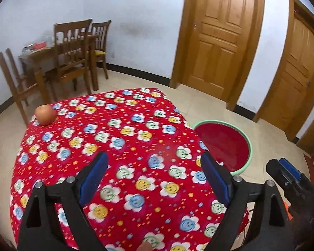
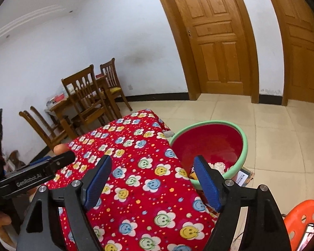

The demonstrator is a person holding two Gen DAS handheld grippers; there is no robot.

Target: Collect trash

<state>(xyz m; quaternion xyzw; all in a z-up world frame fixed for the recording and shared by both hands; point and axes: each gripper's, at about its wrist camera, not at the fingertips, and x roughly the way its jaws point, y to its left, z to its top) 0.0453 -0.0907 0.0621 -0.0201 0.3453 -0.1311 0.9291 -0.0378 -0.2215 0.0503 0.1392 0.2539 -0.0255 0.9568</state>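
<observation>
My left gripper (image 1: pixel 155 163) is open and empty above the table with the red flowered cloth (image 1: pixel 119 138). My right gripper (image 2: pixel 151 166) is open and empty over the table's right edge (image 2: pixel 136 167). A red basin with a green rim (image 2: pixel 211 144) stands on the floor right of the table, with white crumpled trash (image 2: pixel 218 166) and a wrapper in its bottom. The basin also shows in the left wrist view (image 1: pixel 226 144). An apple (image 1: pixel 45 114) sits at the table's far left corner. The right gripper's body shows at the right of the left wrist view (image 1: pixel 288 177).
A wooden dining table with several chairs (image 1: pixel 71 58) stands by the far wall. Two wooden doors (image 1: pixel 219 37) are at the back right. An orange plastic stool (image 2: pixel 303 219) is at the near right. A cardboard box (image 2: pixel 243 176) lies beside the basin on the tiled floor.
</observation>
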